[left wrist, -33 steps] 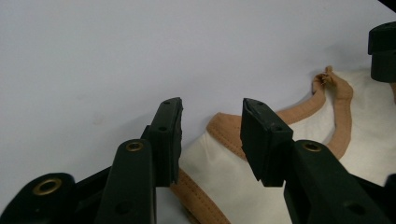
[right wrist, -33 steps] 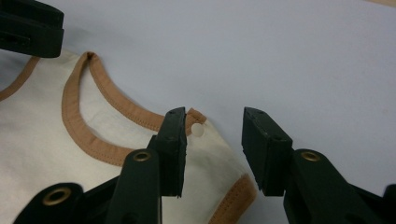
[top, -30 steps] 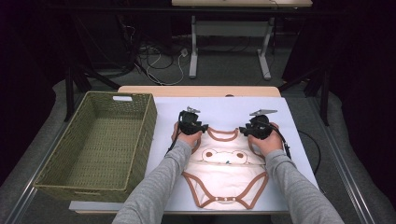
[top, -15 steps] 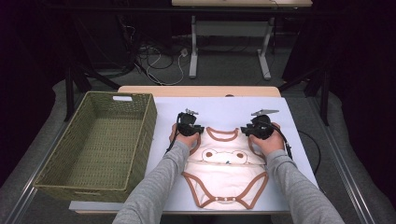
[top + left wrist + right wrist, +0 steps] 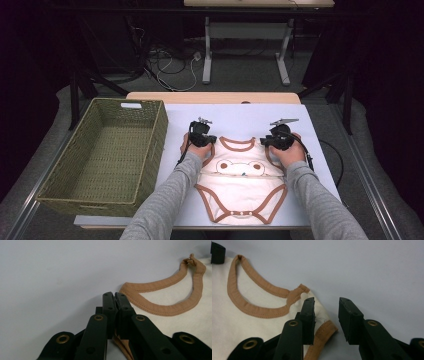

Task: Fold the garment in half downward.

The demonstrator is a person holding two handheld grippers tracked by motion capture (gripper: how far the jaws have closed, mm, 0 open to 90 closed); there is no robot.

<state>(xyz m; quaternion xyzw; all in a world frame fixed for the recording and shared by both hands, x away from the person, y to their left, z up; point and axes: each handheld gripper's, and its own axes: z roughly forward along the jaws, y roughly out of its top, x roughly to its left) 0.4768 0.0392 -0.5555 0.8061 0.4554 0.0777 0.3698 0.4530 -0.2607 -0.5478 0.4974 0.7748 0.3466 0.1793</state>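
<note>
Cream cotton bodysuit (image 5: 241, 187) lies flat on the table (image 5: 240, 116), neckline away from the person. Left gripper (image 5: 115, 298) has just closed on its shoulder; right gripper (image 5: 326, 305) waits open over the other.

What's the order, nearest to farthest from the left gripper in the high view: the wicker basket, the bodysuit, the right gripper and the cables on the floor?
From the left gripper:
1. Bodysuit, right under its jaws, at the shoulder.
2. Wicker basket, just beside it on the left of the table.
3. Right gripper, across the neckline at the other shoulder.
4. Cables, on the floor beyond the table's far edge.
</note>
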